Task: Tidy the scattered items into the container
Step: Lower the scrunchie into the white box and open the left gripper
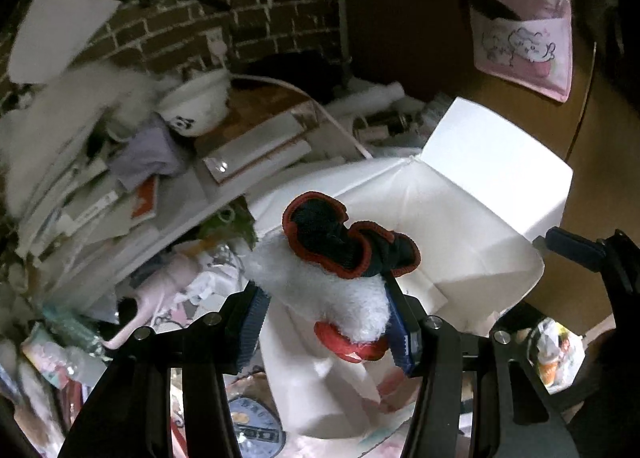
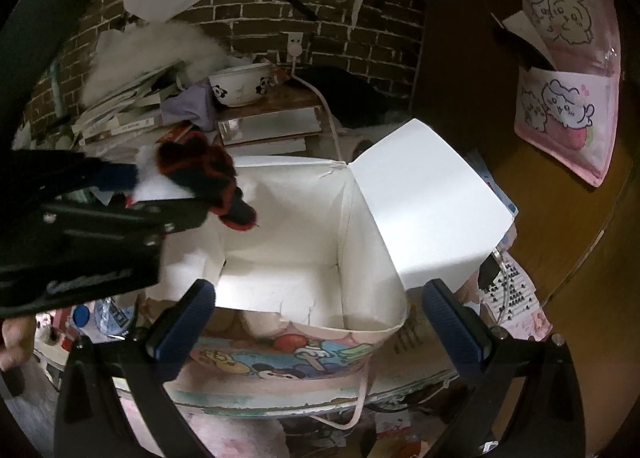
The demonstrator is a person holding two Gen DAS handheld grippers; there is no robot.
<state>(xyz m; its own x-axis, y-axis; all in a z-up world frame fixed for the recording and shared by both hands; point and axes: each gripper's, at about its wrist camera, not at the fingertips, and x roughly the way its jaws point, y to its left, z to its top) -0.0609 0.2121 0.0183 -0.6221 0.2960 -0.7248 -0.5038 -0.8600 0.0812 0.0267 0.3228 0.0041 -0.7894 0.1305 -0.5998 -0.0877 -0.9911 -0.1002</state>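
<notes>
Left gripper (image 1: 324, 310) is clamped on a white plush (image 1: 320, 286) with red-edged black frills, held above the box's (image 2: 280, 258) left rim. The open cavity lies right of and below the plush. Right gripper (image 2: 316, 322) hangs empty, jaws spread, at the near wall.
</notes>
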